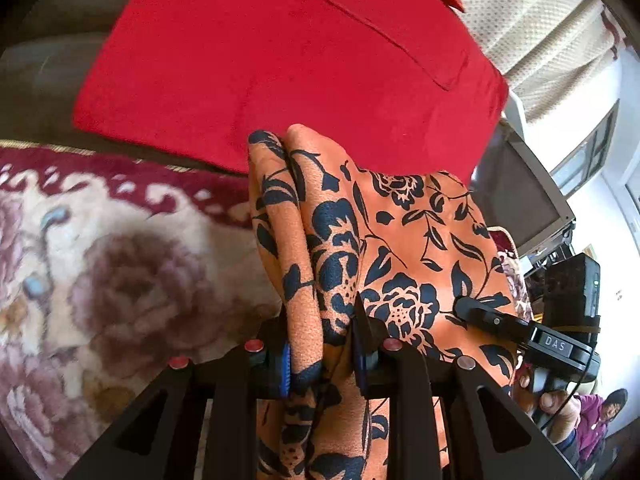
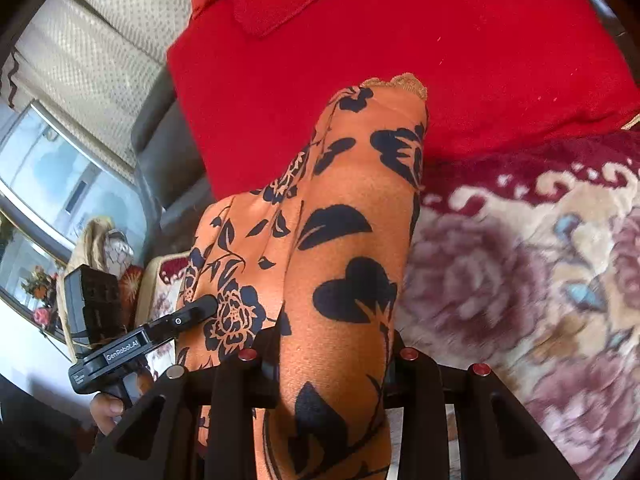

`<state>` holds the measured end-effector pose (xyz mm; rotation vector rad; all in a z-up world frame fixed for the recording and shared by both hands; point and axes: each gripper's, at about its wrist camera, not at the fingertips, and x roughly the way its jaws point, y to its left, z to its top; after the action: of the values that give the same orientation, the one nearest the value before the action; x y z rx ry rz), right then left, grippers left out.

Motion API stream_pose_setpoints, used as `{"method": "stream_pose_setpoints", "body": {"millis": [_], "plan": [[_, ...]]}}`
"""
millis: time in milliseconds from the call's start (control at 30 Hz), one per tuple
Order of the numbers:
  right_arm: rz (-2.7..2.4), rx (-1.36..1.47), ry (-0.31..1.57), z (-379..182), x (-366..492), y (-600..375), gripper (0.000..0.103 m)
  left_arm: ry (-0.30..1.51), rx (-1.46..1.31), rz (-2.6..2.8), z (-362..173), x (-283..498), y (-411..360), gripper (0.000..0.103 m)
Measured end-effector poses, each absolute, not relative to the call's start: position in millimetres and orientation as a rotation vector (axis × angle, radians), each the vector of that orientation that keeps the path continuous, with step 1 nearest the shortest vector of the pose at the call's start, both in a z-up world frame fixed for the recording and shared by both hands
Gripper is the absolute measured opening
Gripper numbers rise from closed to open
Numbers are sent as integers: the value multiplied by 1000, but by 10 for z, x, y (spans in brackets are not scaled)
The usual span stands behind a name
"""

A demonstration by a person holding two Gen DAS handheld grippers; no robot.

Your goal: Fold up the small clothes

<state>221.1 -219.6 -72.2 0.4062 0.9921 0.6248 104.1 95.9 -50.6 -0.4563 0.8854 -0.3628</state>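
Orange floral cloth [image 1: 400,240] pinched by your left gripper [image 1: 320,344] and right gripper [image 2: 332,356] | uneven pull lets it slip onto the floral blanket [image 1: 100,272].

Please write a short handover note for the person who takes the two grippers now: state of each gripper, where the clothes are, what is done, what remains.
Left hand-held gripper: shut on a bunched part of the orange floral garment.
Right hand-held gripper: shut on another part of the same garment; it hangs stretched between both, above the floral blanket.
Red cloth lies flat behind it, with one flap turned over on top.
Done: garment gripped at both ends.
Left: lay it down, fold, probably set it by the red cloth.
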Motion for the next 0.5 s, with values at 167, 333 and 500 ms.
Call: {"method": "stream_pose_setpoints", "body": {"millis": [167,333,500], "plan": [[597,478,1044,-1013,2448,-2459,47,1016,-397,-301,-890,1258,686,37],[407,534,1069,-1356,2326,-2769,54,1035,-377,-220,-1090,1155,828,50],[388,378,911,-833,2033,-2592,55,936,-312,-190,-761,732,935,50]]}}
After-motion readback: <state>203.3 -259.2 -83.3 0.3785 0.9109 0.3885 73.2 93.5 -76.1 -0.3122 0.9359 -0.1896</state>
